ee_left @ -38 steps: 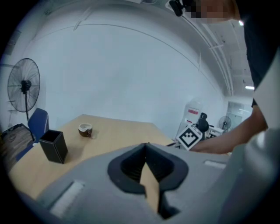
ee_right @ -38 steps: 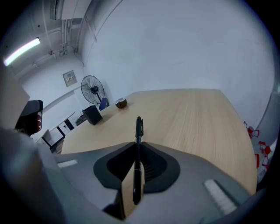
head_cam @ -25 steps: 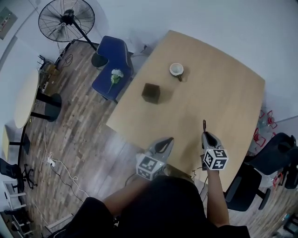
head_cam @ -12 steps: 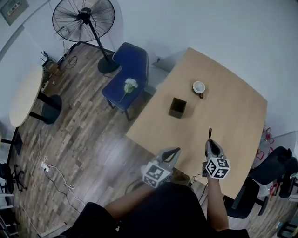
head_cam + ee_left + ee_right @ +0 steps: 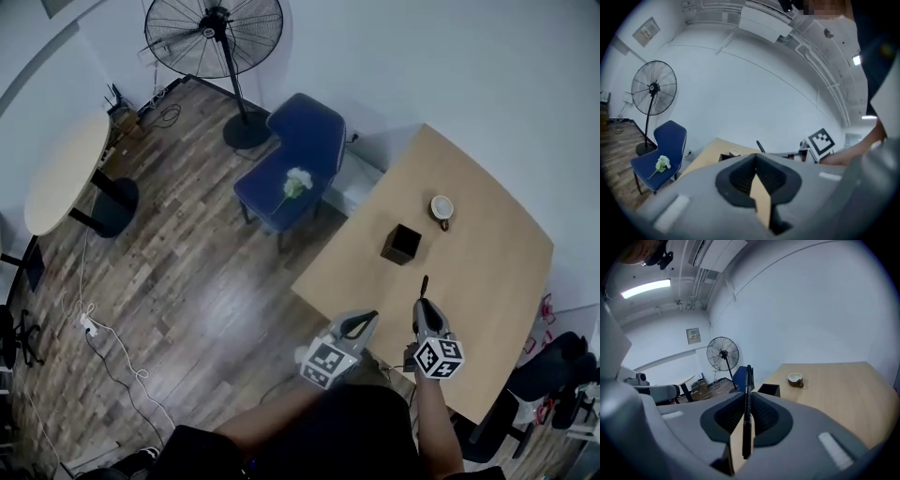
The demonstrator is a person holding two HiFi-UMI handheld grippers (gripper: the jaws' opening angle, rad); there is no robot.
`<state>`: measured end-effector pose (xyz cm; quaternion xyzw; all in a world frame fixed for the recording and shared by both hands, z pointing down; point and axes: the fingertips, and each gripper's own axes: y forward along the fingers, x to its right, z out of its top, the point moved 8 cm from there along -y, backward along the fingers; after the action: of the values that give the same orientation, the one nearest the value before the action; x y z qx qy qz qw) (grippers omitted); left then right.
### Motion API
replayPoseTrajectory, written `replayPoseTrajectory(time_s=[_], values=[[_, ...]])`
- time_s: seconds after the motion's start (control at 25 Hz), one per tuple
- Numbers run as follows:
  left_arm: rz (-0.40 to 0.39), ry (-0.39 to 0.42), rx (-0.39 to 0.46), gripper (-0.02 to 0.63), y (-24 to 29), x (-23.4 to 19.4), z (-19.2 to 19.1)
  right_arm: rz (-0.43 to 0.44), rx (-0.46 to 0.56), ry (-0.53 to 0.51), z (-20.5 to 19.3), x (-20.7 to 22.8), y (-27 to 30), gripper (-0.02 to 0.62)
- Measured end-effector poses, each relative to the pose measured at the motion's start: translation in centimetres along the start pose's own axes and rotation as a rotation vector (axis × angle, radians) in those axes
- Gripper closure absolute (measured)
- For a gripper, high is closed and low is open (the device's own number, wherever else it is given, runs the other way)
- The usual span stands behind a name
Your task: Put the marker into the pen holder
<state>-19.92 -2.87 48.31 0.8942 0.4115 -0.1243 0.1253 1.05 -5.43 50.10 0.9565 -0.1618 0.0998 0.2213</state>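
Observation:
A black marker point(image 5: 424, 286) sticks out forward from my right gripper point(image 5: 422, 302), which is shut on it over the near part of the wooden table point(image 5: 497, 309). In the right gripper view the marker point(image 5: 748, 404) stands upright between the pads. The black square pen holder point(image 5: 401, 244) stands on the table ahead of that gripper and apart from it, seen too as the pen holder point(image 5: 768, 390). My left gripper point(image 5: 368, 319) hovers at the table's near left edge, shut and empty point(image 5: 755, 157).
A white cup point(image 5: 441, 208) sits beyond the holder. Left of the table stands a blue chair point(image 5: 305, 141) with a white flower point(image 5: 296, 181) on it, then a standing fan point(image 5: 214, 37) and a round table point(image 5: 61, 173). Cables lie on the wood floor.
Both grippers have shifted left along the table's near edge with the person, so the right gripper now lines up with the pen holder. The marker has stayed in its jaws.

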Motion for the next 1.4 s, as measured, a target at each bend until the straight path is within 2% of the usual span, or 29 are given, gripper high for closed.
replayPoseTrajectory(time_s=[0.16,0.36,0.6,0.72,0.88,1.16,1.4], values=[[0.049,-0.042,0.033,0.603,-0.1,-3.1,1.3,0.021,0.022,-0.010,2.1,-0.1,2.6,0.552],[0.067,-0.013,0.027,0.603,1.5,-6.1,1.8,0.030,0.050,0.007,3.0,1.3,7.1,0.552],[0.089,-0.015,-0.007,0.603,4.8,-10.0,3.3,0.033,0.059,0.023,5.5,3.5,12.5,0.552],[0.066,-0.034,-0.025,0.603,7.1,-11.8,3.4,0.027,0.072,0.030,6.1,5.0,15.2,0.552],[0.010,-0.073,-0.009,0.603,10.3,-13.4,3.7,0.017,0.067,0.007,6.1,7.0,18.8,0.552],[-0.031,-0.070,-0.088,0.603,15.4,-14.8,2.1,0.034,0.064,0.057,4.5,10.2,23.1,0.552],[-0.021,-0.099,-0.125,0.603,17.5,-16.2,-0.1,0.051,0.072,0.059,3.5,12.0,25.4,0.554]])
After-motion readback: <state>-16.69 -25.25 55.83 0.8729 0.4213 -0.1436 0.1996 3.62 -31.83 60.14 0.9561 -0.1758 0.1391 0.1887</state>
